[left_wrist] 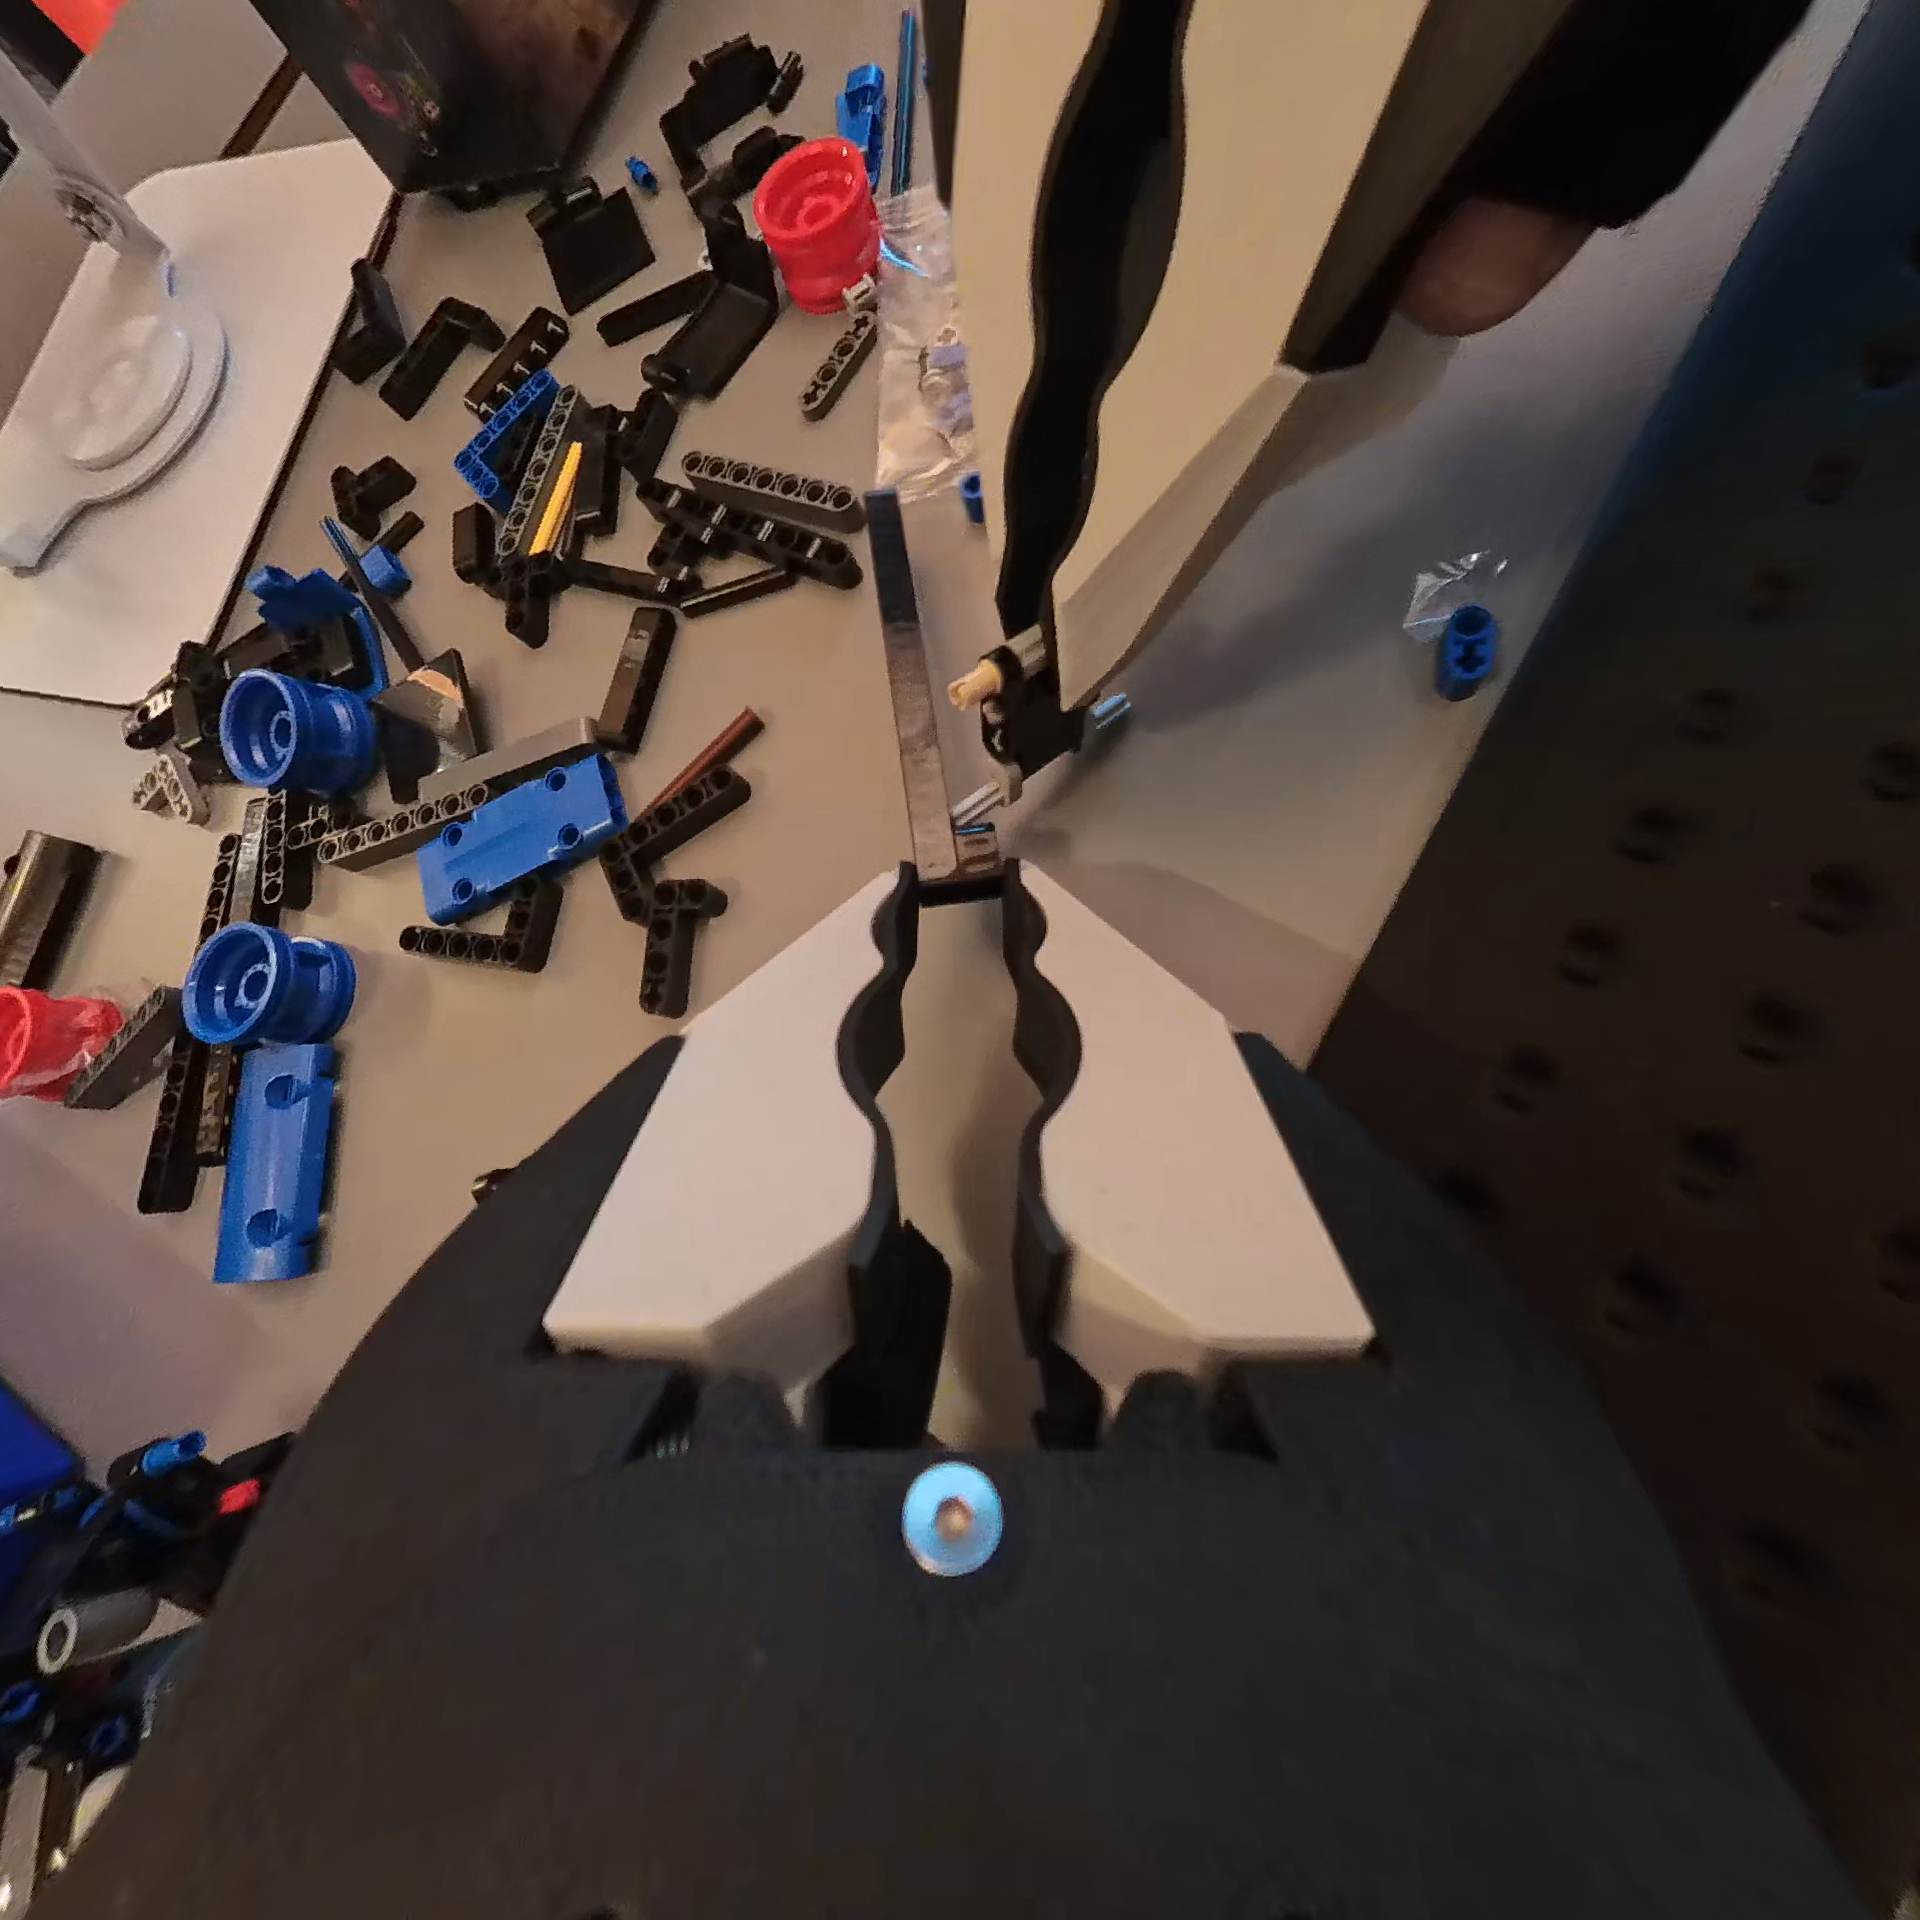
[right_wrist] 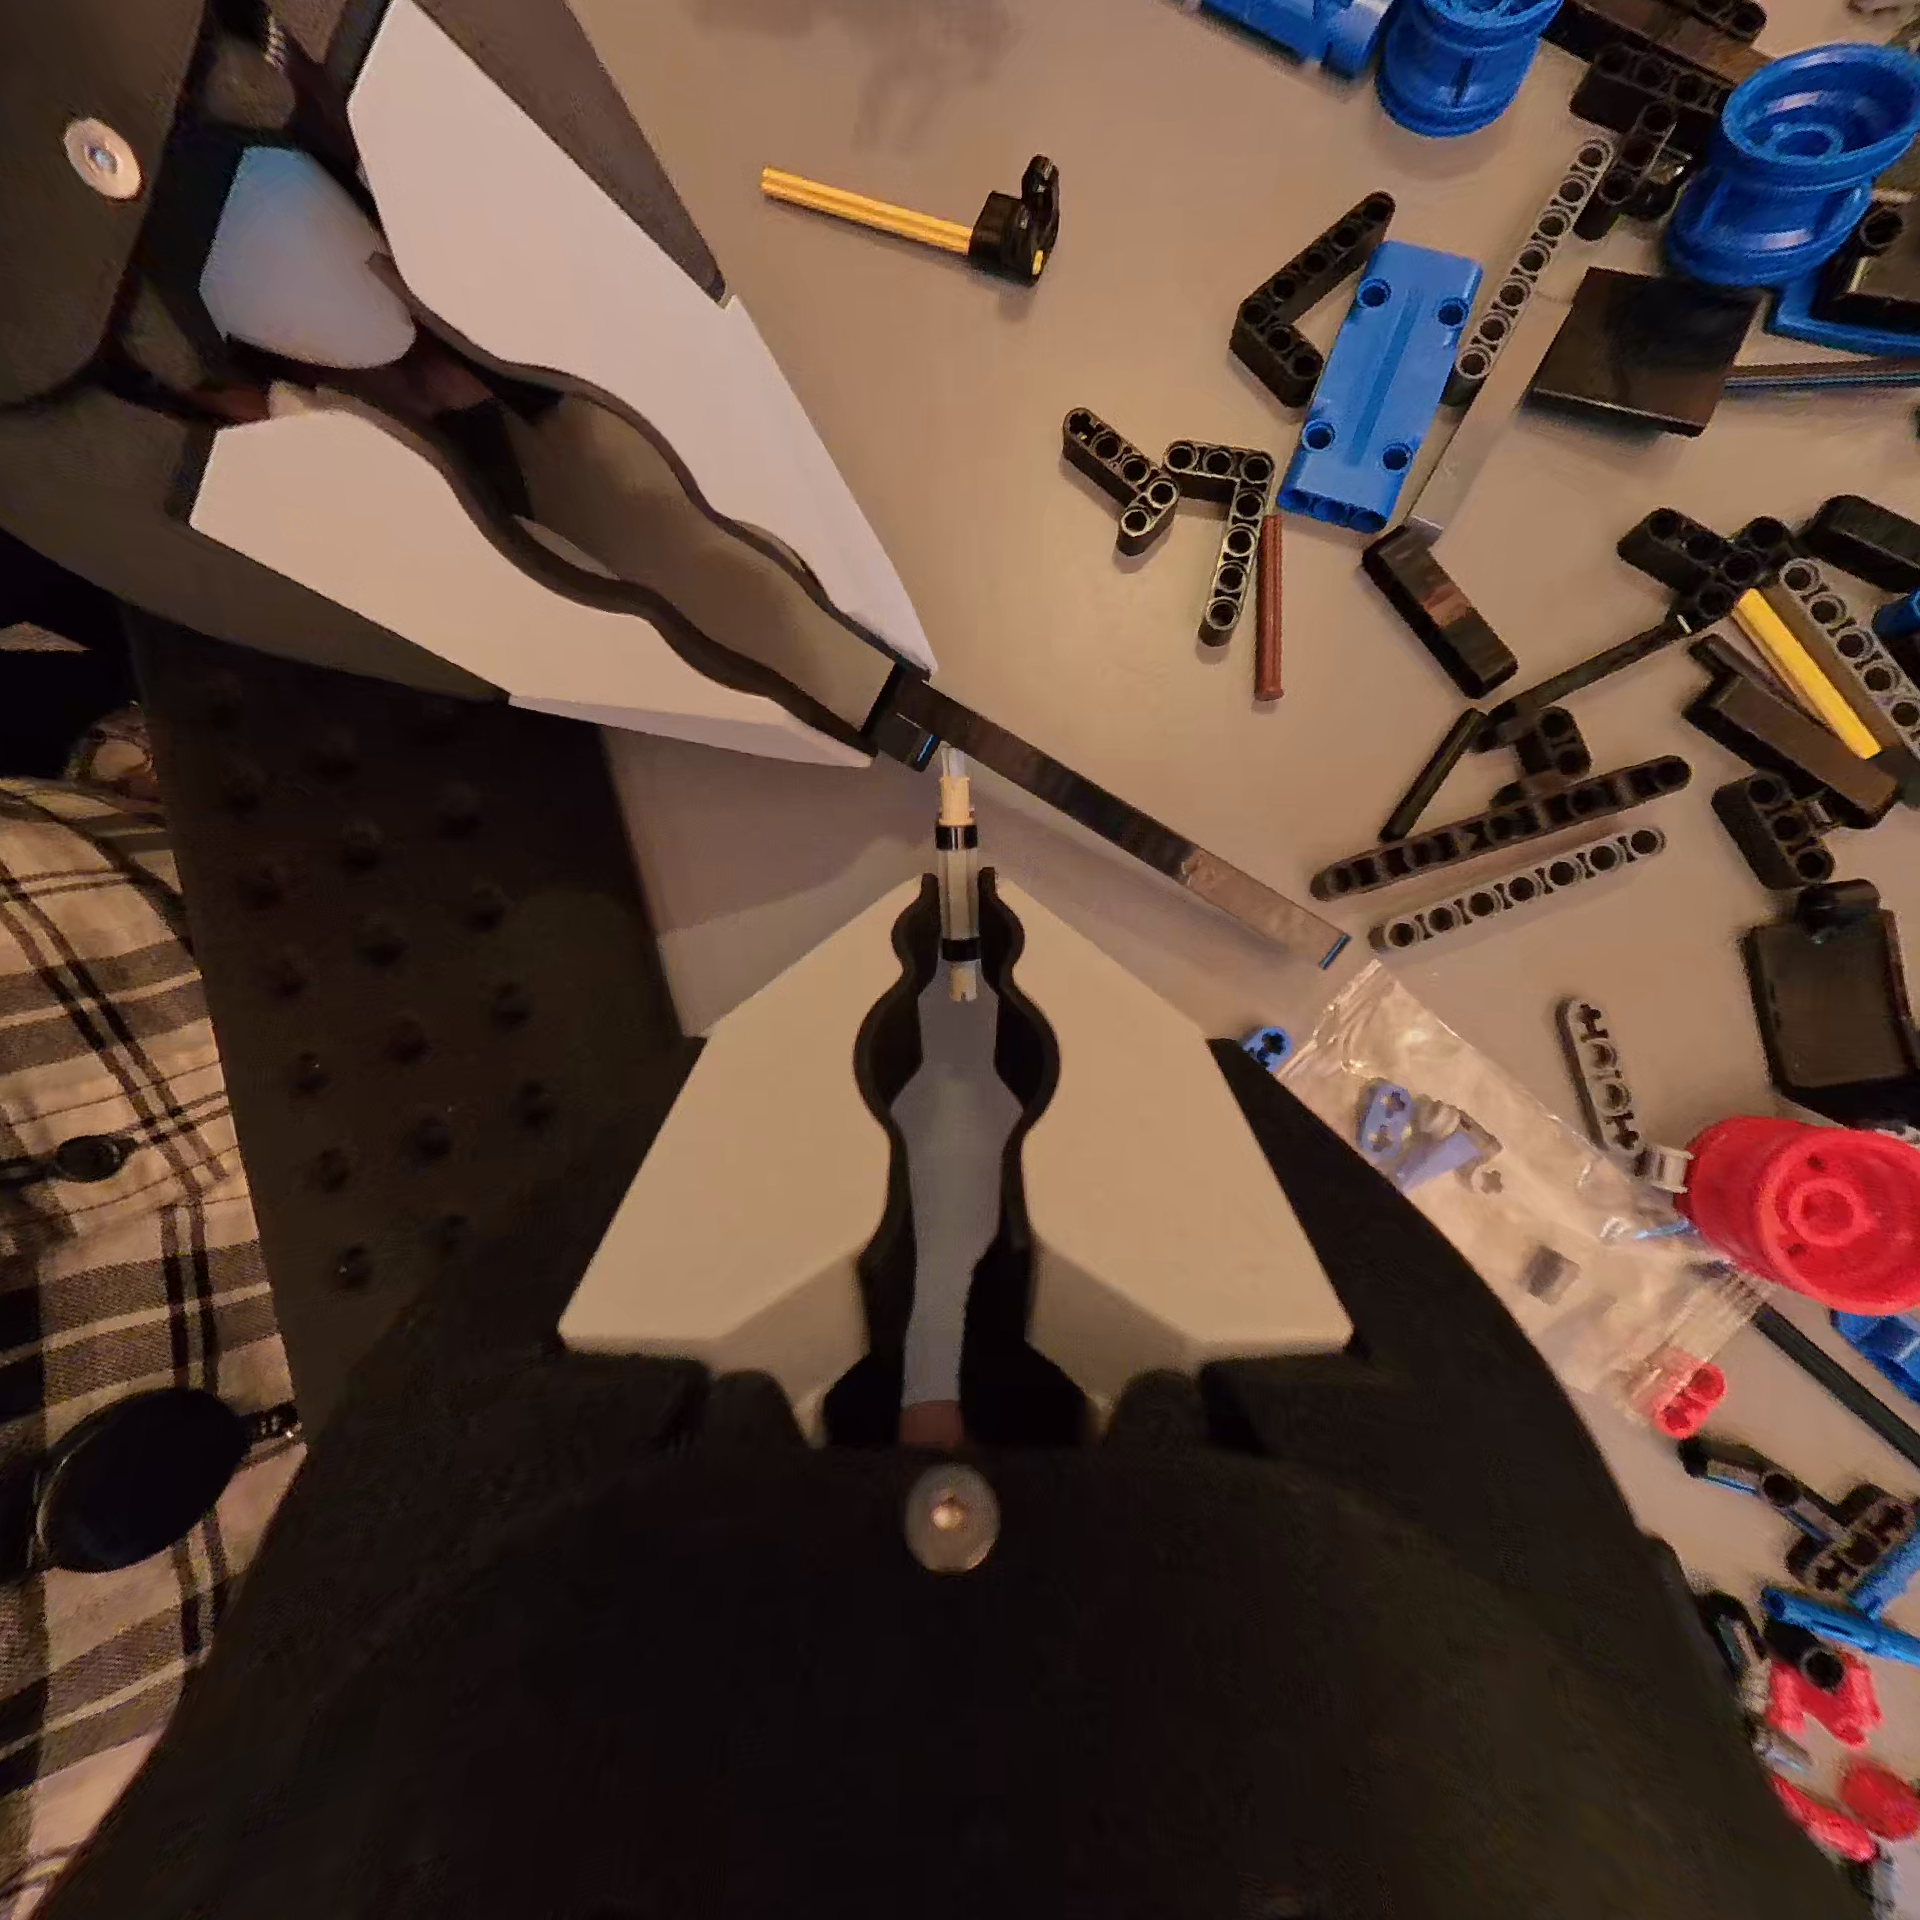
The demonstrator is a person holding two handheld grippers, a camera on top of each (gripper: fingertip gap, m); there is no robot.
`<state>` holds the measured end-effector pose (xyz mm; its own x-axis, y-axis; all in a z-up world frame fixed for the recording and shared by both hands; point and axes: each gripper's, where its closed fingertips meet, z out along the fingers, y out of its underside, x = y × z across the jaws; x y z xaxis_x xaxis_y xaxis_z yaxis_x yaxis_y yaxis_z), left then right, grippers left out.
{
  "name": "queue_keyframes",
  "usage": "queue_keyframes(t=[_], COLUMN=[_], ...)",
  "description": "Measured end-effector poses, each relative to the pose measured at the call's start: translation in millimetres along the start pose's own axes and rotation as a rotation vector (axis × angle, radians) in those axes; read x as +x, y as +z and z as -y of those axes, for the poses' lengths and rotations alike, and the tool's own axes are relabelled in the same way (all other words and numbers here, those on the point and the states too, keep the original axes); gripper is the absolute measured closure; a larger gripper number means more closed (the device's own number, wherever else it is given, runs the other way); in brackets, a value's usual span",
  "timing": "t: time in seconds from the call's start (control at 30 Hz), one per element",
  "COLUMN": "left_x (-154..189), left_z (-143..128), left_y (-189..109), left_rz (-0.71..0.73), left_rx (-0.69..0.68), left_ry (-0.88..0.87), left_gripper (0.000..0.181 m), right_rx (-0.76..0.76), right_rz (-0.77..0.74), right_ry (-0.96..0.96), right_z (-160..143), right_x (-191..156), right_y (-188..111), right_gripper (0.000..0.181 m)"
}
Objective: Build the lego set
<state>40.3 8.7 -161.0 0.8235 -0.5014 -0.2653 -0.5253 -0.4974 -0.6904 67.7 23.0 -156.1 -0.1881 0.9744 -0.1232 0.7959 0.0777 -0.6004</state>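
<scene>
My left gripper (left_wrist: 961, 888) is shut on the near end of a long, thin black beam (left_wrist: 914, 675), which points away over the grey table (left_wrist: 1247, 727). My right gripper (right_wrist: 956, 914) is shut on a small connector piece with tan pin ends (right_wrist: 956, 831). It holds the piece's tip against the side of the beam (right_wrist: 1122, 831), close to the left gripper (right_wrist: 899, 717). In the left wrist view the right gripper (left_wrist: 1029, 675) comes in from above, with the small piece (left_wrist: 1003, 686) right beside the beam.
Loose black beams, blue hubs (left_wrist: 296, 727), a blue panel (left_wrist: 520, 842) and a red hub (left_wrist: 816, 223) cover the table's left. A clear parts bag (right_wrist: 1507, 1174) lies near the right gripper. A dark perforated surface (left_wrist: 1662, 935) borders the table. A person's plaid shirt (right_wrist: 104, 987) shows. My two grippers' fingertips are within a few centimetres of each other. From either gripper's tips it is about 15 cm to the red hub (left_wrist: 816, 223). Seen from the right wrist view (right_wrist: 1777, 1176) as well.
</scene>
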Motion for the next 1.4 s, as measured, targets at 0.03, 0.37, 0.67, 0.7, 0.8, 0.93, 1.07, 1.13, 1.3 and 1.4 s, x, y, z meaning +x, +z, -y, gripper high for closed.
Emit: queue_keyframes(t=[0.03, 0.37, 0.67, 0.7, 0.8, 0.93, 1.07, 1.13, 1.3, 1.4], left_x=[-0.3, -0.2, 2.1, 2.8, 5.6, 9.6, 16.7, 16.8, 24.9, 28.8], left_z=[0.0, -0.6, -1.0, -0.2, 2.7, 4.2, 2.6, 1.1, -4.1, -3.5], left_y=[0.1, 2.4, 6.9, 7.7, 8.9, 8.7, 10.9, 10.7, 12.1, 11.0], left_rz=[0.0, 0.005, 0.073, 0.08, 0.031, -0.005, -0.076, -0.094, -0.182, -0.224], left_rx=[0.0, -0.016, -0.064, -0.065, -0.045, -0.034, -0.039, -0.046, -0.073, -0.062], left_ry=[-0.002, -0.005, -0.024, -0.014, -0.065, -0.072, -0.035, -0.013, -0.002, 0.004], left_gripper=[0.167, 0.167, 0.167, 0.167, 0.167, 0.167, 0.175, 0.175, 0.171, 0.163], right_rx=[0.005, 0.067, 0.164, 0.175, 0.209, 0.235, 0.237, 0.235, 0.215, 0.199], right_rz=[0.005, -0.005, -0.059, -0.066, -0.094, -0.14, -0.161, -0.144, -0.097, -0.073], right_ry=[0.009, 0.091, 0.21, 0.218, 0.22, 0.192, 0.167, 0.171, 0.139, 0.108], right_z=[0.2, 2.0, 2.6, 2.5, 2.9, 4.7, 5.2, 5.0, 3.4, 1.4], right_x=[0.5, 2.3, 0.7, 0.8, 1.4, 0.9, 3.2, 2.2, -1.7, -1.3], right_y=[0.1, 1.0, 1.9, 1.7, 1.0, 1.2, 1.8, 2.9, 3.9, 1.7], right_gripper=[0.176, 0.176, 0.176, 0.176, 0.176, 0.176, 0.175, 0.175, 0.174, 0.165])
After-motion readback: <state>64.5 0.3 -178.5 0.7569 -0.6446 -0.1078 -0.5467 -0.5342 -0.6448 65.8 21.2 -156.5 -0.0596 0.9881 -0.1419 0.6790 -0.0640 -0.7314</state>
